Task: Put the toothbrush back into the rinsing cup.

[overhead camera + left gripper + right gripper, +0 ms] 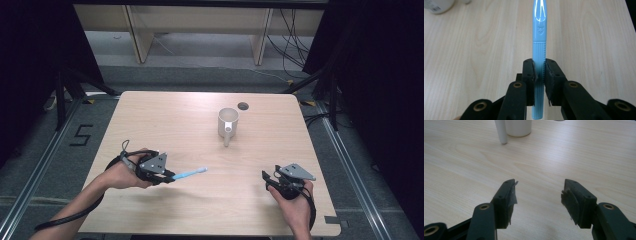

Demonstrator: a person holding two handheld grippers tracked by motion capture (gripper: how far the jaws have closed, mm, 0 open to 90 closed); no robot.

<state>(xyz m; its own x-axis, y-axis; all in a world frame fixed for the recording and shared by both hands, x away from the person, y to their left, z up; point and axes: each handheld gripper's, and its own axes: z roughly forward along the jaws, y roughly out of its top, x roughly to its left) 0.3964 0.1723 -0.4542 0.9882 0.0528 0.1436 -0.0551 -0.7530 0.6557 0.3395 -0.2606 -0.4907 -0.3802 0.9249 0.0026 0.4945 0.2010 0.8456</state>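
On pale wood table (pixel 200 120), dark curtained room

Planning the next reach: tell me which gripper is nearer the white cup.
Right. The right gripper sits open below and right of the white cup; the left gripper, clamping a blue toothbrush, is farther off, lower left.

1 high camera over the table (pixel 200 200), 2 close jaw-mounted ones low above it, sharing the mug (pixel 228 122)

Even overhead light, dark surroundings

You get a brightly lit counter (pixel 200 125) with soft shadows under your hands, black edges at both sides, white glare streaks on the toothbrush (pixel 539 37), and a soft, blurred mug (pixel 518 127) far off.
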